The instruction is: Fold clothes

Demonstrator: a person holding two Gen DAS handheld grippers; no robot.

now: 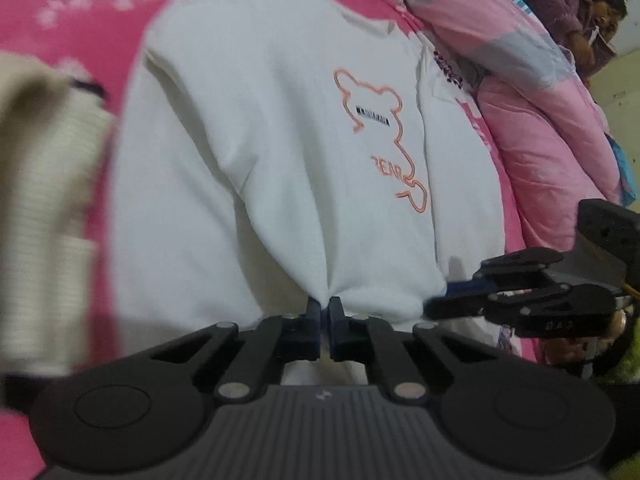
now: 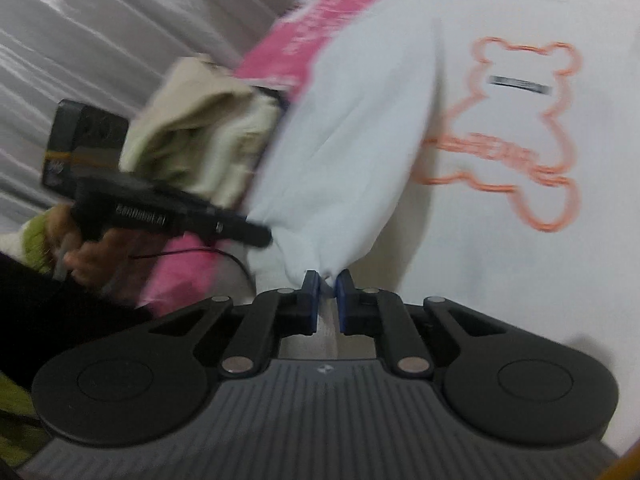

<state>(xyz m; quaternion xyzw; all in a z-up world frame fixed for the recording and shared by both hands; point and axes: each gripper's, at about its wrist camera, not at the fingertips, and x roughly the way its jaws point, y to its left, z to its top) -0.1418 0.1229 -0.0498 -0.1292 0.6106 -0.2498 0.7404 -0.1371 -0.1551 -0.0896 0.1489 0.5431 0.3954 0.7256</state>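
Observation:
A white sweatshirt [image 1: 260,152] with an orange bear outline on its chest lies spread on a pink bedsheet [image 1: 80,8]. My left gripper [image 1: 324,310] is shut on the shirt's near hem, and the cloth bunches into folds at the pads. To its right my right gripper [image 1: 452,292] reaches in sideways to the same hem. In the right wrist view my right gripper [image 2: 328,282] is shut on a pinch of the white sweatshirt [image 2: 400,120], with cloth showing between the blue pads. My left gripper [image 2: 260,236] comes in from the left to the cloth edge, held by a hand [image 2: 88,252].
A cream knit garment [image 1: 44,200] lies in a heap left of the shirt, seen too as the cream heap [image 2: 200,128]. A pink and grey quilt [image 1: 520,100] is rolled along the right side. A person in purple [image 1: 568,4] sits beyond it. A silvery curtain [image 2: 80,20] hangs at left.

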